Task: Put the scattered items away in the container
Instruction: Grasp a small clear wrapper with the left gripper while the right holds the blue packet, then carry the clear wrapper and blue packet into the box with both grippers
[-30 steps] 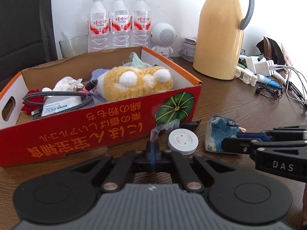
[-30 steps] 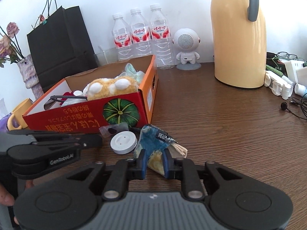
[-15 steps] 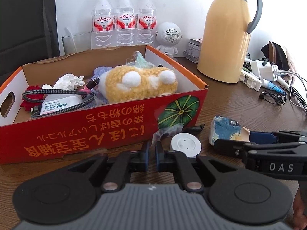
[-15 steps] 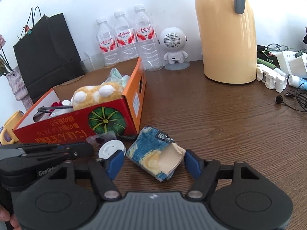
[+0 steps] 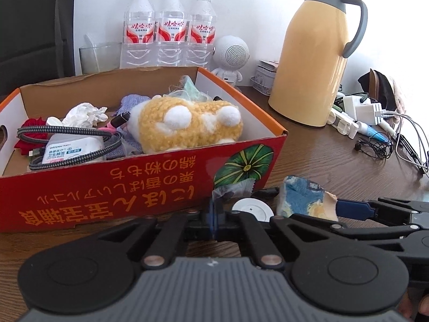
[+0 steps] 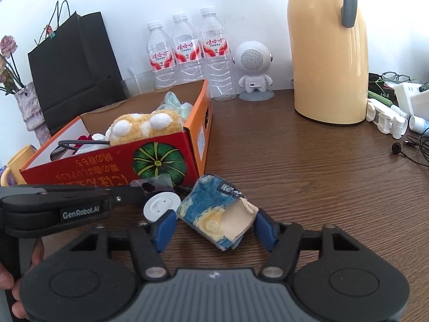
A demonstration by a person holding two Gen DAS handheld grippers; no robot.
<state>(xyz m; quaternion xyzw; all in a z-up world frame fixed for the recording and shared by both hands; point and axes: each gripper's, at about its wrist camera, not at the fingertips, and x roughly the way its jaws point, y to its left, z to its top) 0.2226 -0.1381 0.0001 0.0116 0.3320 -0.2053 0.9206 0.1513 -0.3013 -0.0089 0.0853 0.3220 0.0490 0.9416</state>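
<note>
Since a second before, the right gripper (image 6: pixel 214 226) had let go of the crumpled blue paper cup (image 6: pixel 214 212) and spread its blue pads (image 6: pixel 165 226) to either side; now the jaws were closing in again, the cup lying on its side between them with the pads not yet pressing it. The left gripper (image 5: pixel 214 214) had its jaws together, pinched on the edge of a clear plastic wrapper (image 5: pixel 233 189) in front of the red cardboard box (image 5: pixel 107 190). A white round disc (image 5: pixel 252 208) lay between wrapper and cup. Inside the box sat a yellow plush toy (image 5: pixel 185 126), a braided cable (image 5: pixel 67 139) and crumpled tissue (image 5: pixel 85 114). Behind stood three water bottles (image 5: pixel 171 26), a small white robot speaker (image 5: pixel 232 53) and a yellow thermos jug (image 5: pixel 316 53) on the wooden table (image 6: pixel 308 161).
</note>
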